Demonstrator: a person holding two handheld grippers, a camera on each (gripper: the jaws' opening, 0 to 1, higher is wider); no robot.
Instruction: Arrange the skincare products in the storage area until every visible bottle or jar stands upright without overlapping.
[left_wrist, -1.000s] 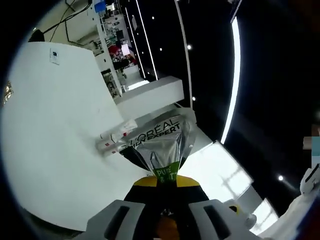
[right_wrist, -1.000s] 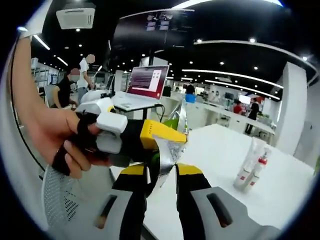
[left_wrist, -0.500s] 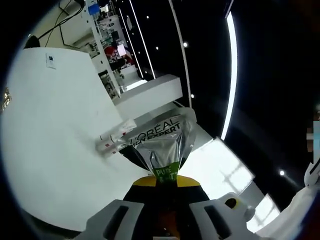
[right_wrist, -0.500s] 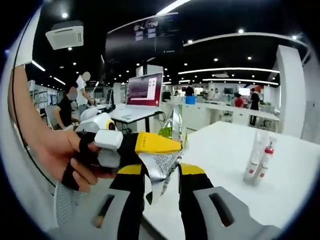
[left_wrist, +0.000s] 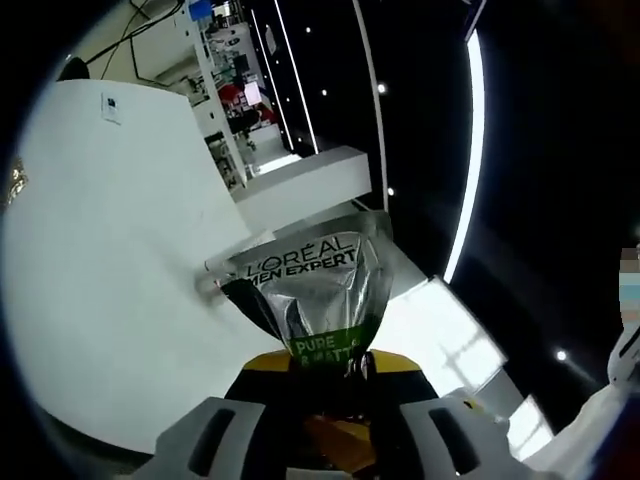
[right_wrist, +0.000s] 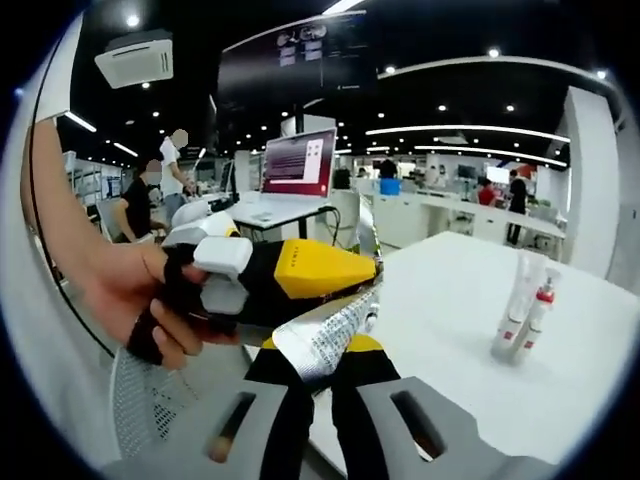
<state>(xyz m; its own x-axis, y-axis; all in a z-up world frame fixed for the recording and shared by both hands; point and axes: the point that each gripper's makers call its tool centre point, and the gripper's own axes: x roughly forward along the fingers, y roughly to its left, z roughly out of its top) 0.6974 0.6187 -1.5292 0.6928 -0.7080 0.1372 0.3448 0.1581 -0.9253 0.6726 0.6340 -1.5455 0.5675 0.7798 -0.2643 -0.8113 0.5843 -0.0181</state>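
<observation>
The white bench (right_wrist: 470, 300) fills the 3-to-5 o'clock part of the right gripper view, and in the left gripper view it (left_wrist: 110, 260) spreads tilted across the 9 o'clock side. Beyond it in the right gripper view lies an open hall with ceiling lights, and a laptop (right_wrist: 295, 170) with a red screen stands on a desk at 12 o'clock. Two people (right_wrist: 150, 190) stand near 10 o'clock.

A hand (right_wrist: 130, 300) at 9 o'clock grips the left tool (right_wrist: 365, 275), whose yellow-and-black body reaches in toward centre. It is clenched on the crimped end of a silver tube (right_wrist: 325, 335), which runs from the left tool's tip down toward 6 o'clock. There the right tool (right_wrist: 318, 365) has its two black-and-yellow jaws drawn close together on the other part of the tube, so both tools grasp it at once, lifted off the bench near its edge.

In the left gripper view the same tube (left_wrist: 310, 285) stands at centre, its silver face printed L'OREAL MEN EXPERT with a green band below, and its lower end sits pinched in the left tool (left_wrist: 320, 365) at 6 o'clock.

Two slim white bottles with red caps (right_wrist: 525, 315) stand upright and touching on the bench at 3 o'clock, well apart from the tube. In the left gripper view a bit of them (left_wrist: 215, 275) peeks out at 9 o'clock just behind the tube.
</observation>
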